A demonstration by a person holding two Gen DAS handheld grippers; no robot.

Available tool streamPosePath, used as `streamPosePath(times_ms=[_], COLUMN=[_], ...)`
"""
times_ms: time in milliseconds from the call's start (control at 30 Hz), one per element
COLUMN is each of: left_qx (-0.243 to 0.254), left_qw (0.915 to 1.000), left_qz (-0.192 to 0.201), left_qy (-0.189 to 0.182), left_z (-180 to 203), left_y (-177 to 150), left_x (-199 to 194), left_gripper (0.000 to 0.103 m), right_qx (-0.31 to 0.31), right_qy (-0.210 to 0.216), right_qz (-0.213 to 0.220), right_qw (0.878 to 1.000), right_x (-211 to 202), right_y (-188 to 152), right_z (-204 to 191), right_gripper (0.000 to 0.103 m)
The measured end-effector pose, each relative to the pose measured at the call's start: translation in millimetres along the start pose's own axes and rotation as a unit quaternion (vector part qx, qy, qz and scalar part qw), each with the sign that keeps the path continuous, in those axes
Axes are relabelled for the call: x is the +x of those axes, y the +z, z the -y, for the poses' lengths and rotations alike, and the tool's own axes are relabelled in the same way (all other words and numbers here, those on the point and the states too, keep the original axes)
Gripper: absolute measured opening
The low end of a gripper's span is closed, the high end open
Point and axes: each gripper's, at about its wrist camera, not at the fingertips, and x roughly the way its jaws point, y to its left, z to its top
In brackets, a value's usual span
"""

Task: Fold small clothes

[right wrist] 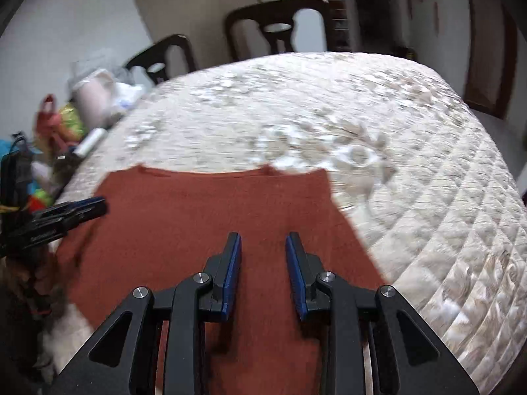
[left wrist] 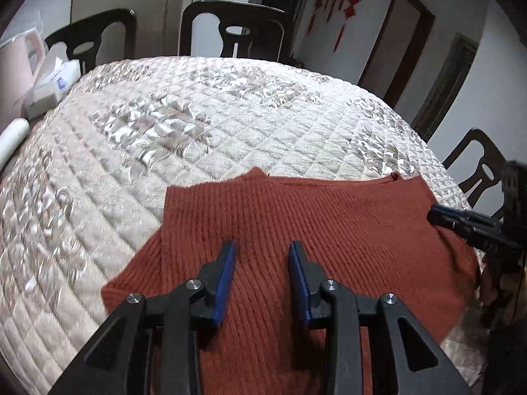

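Rust-red ribbed knit sweater (left wrist: 296, 223) lies flat on the quilted table cover (left wrist: 197, 105), near my edge of the table, neckline side facing away. Something sticks out at its left edge — looks like a sleeve (left wrist: 131, 273), or a folded layer; can't tell which.

Left gripper (left wrist: 262, 247) hangs over the left half of the knit, jaws apart, nothing between them. Right gripper (right wrist: 263, 240) sits over the right half, also spread and empty. Whether either one touches the fabric I can't tell from these views.

Handling, my read: soft, light, stretchy, zero stiffness. It'll drape and sag the moment I lift it, and the fuzzy rib should give the blue pads (right wrist: 232, 273) decent friction. The quilt looks satiny, so the garment may slide if I drag. I'd pinch at edges or corners — shoulder and hem — one layer at a time, not mid-panel.

Writing: white print on the left gripper's side in the right wrist view, too blurred to read. Box (left wrist: 46, 85) at the table's far left has blue marking, unreadable.
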Motion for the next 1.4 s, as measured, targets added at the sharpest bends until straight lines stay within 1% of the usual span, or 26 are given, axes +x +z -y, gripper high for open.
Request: streamPosePath(times_ms=[67, 200, 467, 667, 767, 867, 1000, 1133, 1233, 1267, 1300, 1400], left_qx=[0.009, 0.026, 0.023, 0.025, 0.027, 0.033, 0.046, 0.061, 0.065, 0.066, 0.067, 0.068], left_qw=[0.9999, 0.9993, 0.9994, 0.9992, 0.999, 0.9988, 0.9977, 0.9971, 0.997, 0.997, 0.9971, 0.9972], left_qz=[0.0, 0.009, 0.012, 0.015, 0.017, 0.028, 0.049, 0.031, 0.015, 0.013, 0.012, 0.011], left_qy=[0.011, 0.027, 0.022, 0.028, 0.031, 0.023, -0.012, -0.033, -0.04, -0.04, -0.035, -0.029], left_z=[4.2, 9.3, 6.1, 10.4, 13.9, 19.5, 28.6, 36.0, 39.2, 39.8, 40.2, 41.7], left_y=[1.2, -2.2, -0.6, -3.1, -4.6, -8.1, -25.1, -48.9, -61.9, -65.2, -68.0, -65.3], left_x=[-0.7, 0.3, 2.1, -4.9, -10.1, -23.5, -50.1, -56.6, -53.9, -51.7, -49.2, -47.6], left_gripper=[0.036, 0.036, 0.036, 0.036, 0.036, 0.036, 0.041, 0.041, 0.041, 0.041, 0.041, 0.042], right_qx=[0.007, -0.003, -0.01, -0.025, -0.036, -0.056, -0.109, -0.148, -0.175, -0.185, -0.196, -0.203], right_qy=[0.004, -0.008, -0.016, -0.026, -0.021, -0.011, 0.011, 0.026, 0.036, 0.035, 0.023, 0.015], right_qz=[0.001, 0.004, 0.011, 0.024, 0.029, 0.033, 0.034, 0.023, 0.011, 0.004, -0.001, 0.002], right_qw=[1.0, 1.0, 1.0, 0.999, 0.999, 0.998, 0.993, 0.988, 0.984, 0.982, 0.98, 0.979], right_x=[-0.7, 0.3, -3.7, -19.8, -27.4, -35.5, -45.9, -44.5, -38.3, -33.6, -29.1, -29.8], right_y=[2.4, 1.5, -2.1, -9.2, -13.7, -20.1, -35.9, -54.3, -66.7, -70.8, -74.0, -75.1], right_z=[4.4, 3.8, 5.0, -7.6, -18.0, -33.8, -64.1, -87.2, -98.0, -101.2, -104.0, -105.8], right_gripper=[0.029, 0.029, 0.029, 0.029, 0.029, 0.03, 0.03, 0.03, 0.03, 0.03, 0.03, 0.031])
